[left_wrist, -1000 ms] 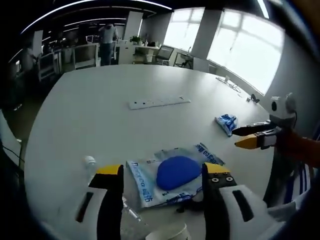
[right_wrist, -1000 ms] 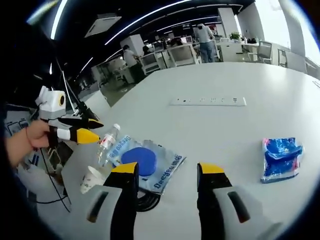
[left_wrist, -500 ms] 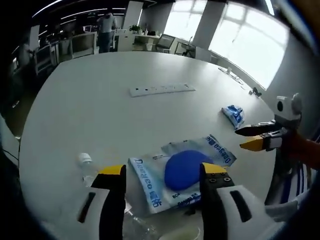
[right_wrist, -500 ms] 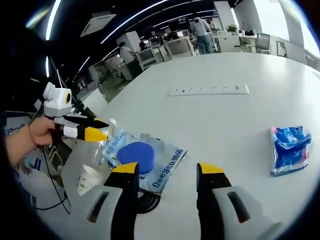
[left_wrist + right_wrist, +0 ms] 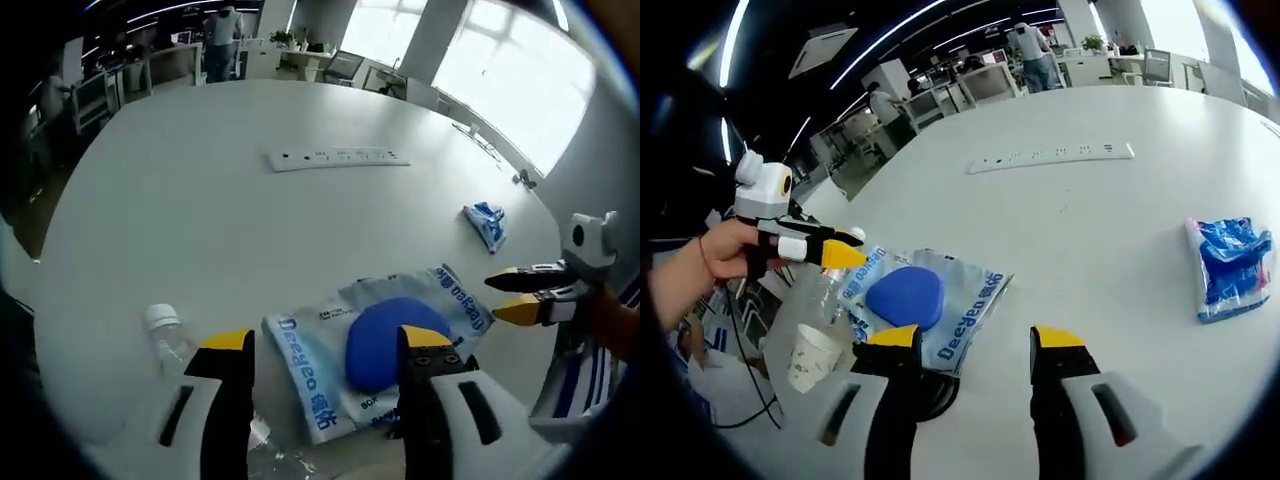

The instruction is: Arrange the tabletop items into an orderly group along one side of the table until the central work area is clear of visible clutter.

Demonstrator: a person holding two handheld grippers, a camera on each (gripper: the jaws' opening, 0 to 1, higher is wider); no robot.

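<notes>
**Tidying has barely begun**

Most things lie close together at the near edge of the table [image 5: 150, 200]. The clear bag [image 5: 375, 345] with a blue pad inside sits there. A bottle [image 5: 165, 335] lies just beside it, and a paper cup [image 5: 812, 357] stands near the bottle. I judge these form the start of a group. Two things are left out. The blue pack [image 5: 1230, 265] lies well apart, toward the window side. The white power strip [image 5: 338, 157] lies out in the middle. Both would need to join the group.

The left gripper [image 5: 325, 400] has its jaws wide apart and holds nothing. It hangs over the bag. The right gripper [image 5: 975, 400] is also wide apart and holds nothing.

The right gripper view shows the cup and a dark cable [image 5: 935, 390] under the bag's edge. It also shows the hand [image 5: 700, 270] holding the left gripper. The left gripper view shows the bottle's white cap and the bright windows.
</notes>
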